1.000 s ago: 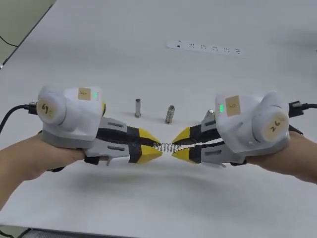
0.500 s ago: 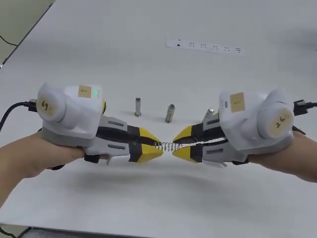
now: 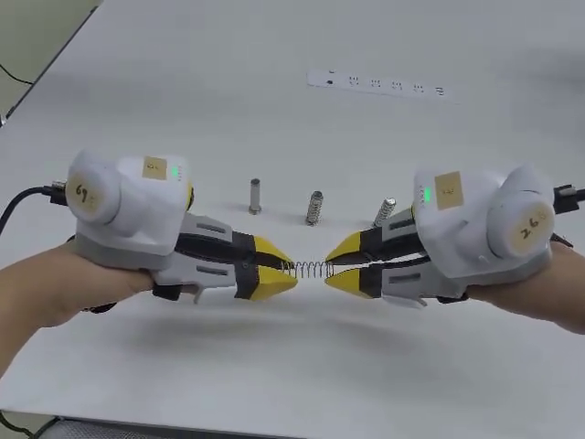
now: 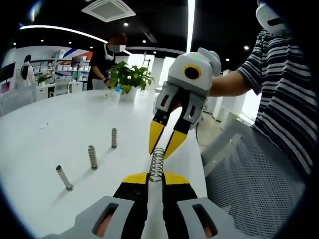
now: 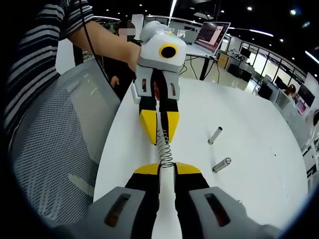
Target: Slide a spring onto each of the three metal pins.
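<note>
A small steel spring (image 3: 311, 269) hangs level above the white table (image 3: 274, 366), one end in each gripper. My left gripper (image 3: 292, 272) is shut on its left end, my right gripper (image 3: 329, 268) on its right end. The left gripper view shows the spring (image 4: 156, 164) running from my own jaws to the right gripper (image 4: 160, 151). In the right gripper view the spring (image 5: 163, 145) leads to the left gripper (image 5: 158, 130). Behind stand a bare pin (image 3: 255, 197) and two pins wearing springs (image 3: 314, 208) (image 3: 385, 211).
A white power strip (image 3: 384, 88) lies far back on the table. A black cable (image 3: 18, 215) trails from the left gripper. The table's near edge runs just below the hands. A mesh chair (image 5: 65, 134) stands beside the table, and a potted plant (image 4: 129, 77) sits at its far end.
The right gripper has drawn a little to the right, so the gap between the two sets of tips is wider and the spring looks slightly stretched. The left gripper has held still.
</note>
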A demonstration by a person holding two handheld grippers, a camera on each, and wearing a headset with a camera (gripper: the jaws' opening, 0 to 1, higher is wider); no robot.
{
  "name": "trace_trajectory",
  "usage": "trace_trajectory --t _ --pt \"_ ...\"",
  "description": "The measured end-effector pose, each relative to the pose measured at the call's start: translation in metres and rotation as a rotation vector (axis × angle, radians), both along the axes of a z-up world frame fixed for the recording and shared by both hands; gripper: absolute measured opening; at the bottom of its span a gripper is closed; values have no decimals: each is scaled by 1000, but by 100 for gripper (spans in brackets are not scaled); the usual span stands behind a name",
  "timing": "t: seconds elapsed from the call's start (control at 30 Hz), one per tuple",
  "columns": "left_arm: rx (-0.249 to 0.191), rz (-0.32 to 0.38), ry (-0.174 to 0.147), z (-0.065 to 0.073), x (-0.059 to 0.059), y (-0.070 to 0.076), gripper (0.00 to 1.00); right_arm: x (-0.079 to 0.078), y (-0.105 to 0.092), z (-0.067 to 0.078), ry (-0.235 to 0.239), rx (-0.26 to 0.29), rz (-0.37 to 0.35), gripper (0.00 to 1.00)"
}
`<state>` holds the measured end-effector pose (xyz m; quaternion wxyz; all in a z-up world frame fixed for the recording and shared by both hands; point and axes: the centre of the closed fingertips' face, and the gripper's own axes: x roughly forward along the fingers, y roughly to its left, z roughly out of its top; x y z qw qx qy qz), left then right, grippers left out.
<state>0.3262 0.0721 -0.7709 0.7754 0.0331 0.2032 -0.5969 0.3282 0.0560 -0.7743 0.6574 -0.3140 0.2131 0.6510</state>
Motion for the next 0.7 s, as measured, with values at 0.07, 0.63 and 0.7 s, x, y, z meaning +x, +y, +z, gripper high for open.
trace_trajectory --t 0.07,0.63,0.7 --pt "2 2 1 0 0 0 1 0 1 3 -10 -2 7 7" --pt "10 -6 -33 3 -1 -1 1 -3 24 21 3 45 55 0" --pt "10 -4 -35 4 0 -1 1 -3 25 23 8 55 43 0"
